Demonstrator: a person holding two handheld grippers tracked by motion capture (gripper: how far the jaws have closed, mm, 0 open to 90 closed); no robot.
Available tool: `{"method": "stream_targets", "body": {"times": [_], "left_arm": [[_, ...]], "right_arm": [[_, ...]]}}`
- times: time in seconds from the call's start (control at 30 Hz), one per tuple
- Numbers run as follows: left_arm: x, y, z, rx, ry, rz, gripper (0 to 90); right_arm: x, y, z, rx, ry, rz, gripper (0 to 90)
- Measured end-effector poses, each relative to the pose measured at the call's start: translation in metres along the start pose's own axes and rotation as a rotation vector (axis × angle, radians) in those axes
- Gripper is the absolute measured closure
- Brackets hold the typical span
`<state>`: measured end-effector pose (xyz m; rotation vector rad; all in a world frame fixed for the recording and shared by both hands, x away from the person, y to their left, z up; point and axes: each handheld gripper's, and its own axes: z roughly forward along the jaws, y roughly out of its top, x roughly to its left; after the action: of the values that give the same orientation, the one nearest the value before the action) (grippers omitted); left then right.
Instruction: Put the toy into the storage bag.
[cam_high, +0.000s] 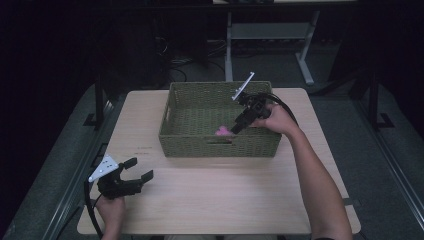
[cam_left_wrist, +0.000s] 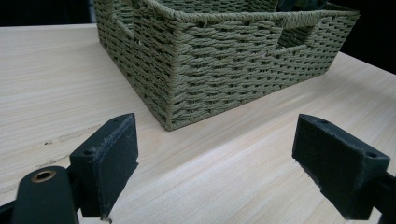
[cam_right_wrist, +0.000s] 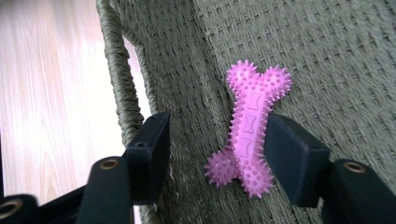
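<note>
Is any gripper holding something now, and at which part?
Nothing is held. The right gripper is open around the pink bone toy's middle in the basket; the left gripper is open.

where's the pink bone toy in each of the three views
High view: the pink bone toy lies on the basket floor near the front wall, at the right gripper tip.
Left gripper view: not in it; the basket wall hides the inside.
Right gripper view: the toy sits centre-right between the open fingers, beside the right one; contact is unclear.
Shared landmark: the green woven basket.
</note>
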<state>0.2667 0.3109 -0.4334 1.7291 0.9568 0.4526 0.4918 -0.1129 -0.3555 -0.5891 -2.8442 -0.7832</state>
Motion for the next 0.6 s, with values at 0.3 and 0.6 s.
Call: {"method": "stream_targets", "body": {"times": [0.3,0.6], "left_arm": [[0.0,0.0,-0.001,-0.001,0.0,0.0,13.9],[0.0,0.0,-0.001,0.0,0.0,0.001,13.9]], "right_arm": [[0.007,-0.003,-0.011,-0.026,-0.027,0.001,36.7],[0.011,-0.003,-0.018,-0.034,-0.036,0.006,34.2]]}}
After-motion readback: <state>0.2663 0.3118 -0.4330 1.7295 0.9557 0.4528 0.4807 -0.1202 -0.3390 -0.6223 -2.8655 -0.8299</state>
